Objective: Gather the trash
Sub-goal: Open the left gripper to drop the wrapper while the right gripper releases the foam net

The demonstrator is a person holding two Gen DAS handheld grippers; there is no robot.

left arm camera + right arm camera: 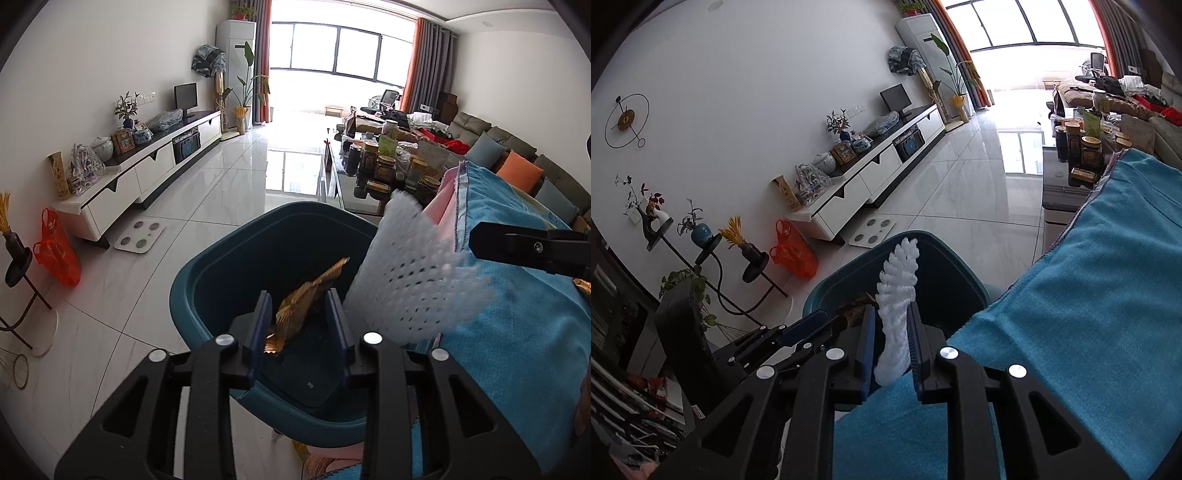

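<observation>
Left wrist view: left gripper (301, 325) hangs over the mouth of the teal bin (192, 291), pointing down into it. Jaws partly apart; a crumpled gold wrapper (306, 299) sits in the gap. It seems loose rather than pinched, with daylight on the right-finger side, though whether it touches the left finger I cannot tell. Wrapper's long axis runs from near the left finger base up and away to the right, tip aimed at the bin's far wall. Bin interior lies directly below it, so the coming drop needs no sideways travel.

Right wrist view: right gripper (892, 328) is also aimed at the bin (827, 284), reaching in from over the blue towel (1089, 295). A white foam net sleeve (899, 295) stands between its fingers, jaws narrow but slightly parted; contact with the pads cannot be settled. Sleeve's long axis runs along the fingers, free end pointing forward and up over the bin opening, lower end down near the finger roots above the towel.

Judgement: both pieces are at the release point. The wrapper is well inside the rim. The sleeve's rear end overhangs the towel edge, so it could catch there instead of falling in. The left gripper is the deeper of the two over the bin.
</observation>
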